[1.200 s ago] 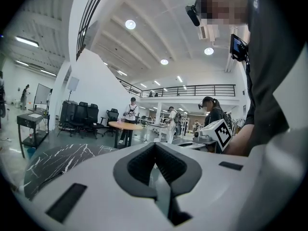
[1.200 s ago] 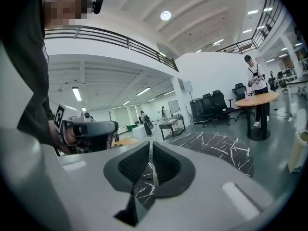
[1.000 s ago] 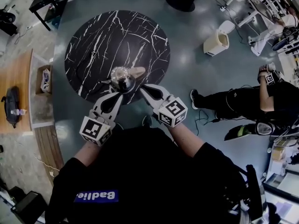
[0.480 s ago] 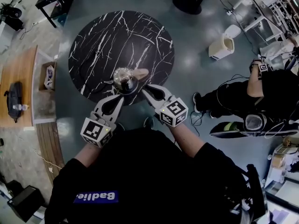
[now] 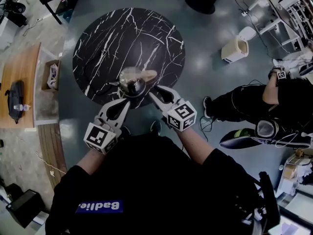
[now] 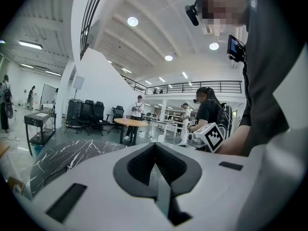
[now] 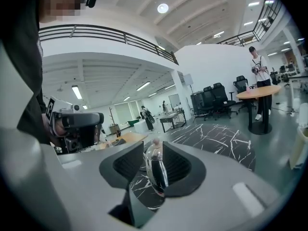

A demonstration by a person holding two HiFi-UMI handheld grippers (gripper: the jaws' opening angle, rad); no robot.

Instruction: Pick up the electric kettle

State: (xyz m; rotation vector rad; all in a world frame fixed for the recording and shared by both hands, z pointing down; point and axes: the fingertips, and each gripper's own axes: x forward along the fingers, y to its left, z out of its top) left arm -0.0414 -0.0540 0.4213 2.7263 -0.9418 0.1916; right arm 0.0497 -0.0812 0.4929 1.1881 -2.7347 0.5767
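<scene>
Jaws on the right gripper (image 7: pixel 153 150) had just been opening with nothing pinched, so I'd say the grab wasn't made yet. Left gripper (image 6: pixel 155 148) sat clenched, empty. Right gripper view framed the electric kettle (image 7: pixel 157 170) between its jaws; only head view showed it near the marble table's (image 5: pixel 112 38) lower edge, mid-frame.

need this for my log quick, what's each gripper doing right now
Left gripper: closed, nothing in it.
Right gripper: open, jaws have just been opening; electric kettle shows in the gap, not gripped.
</scene>
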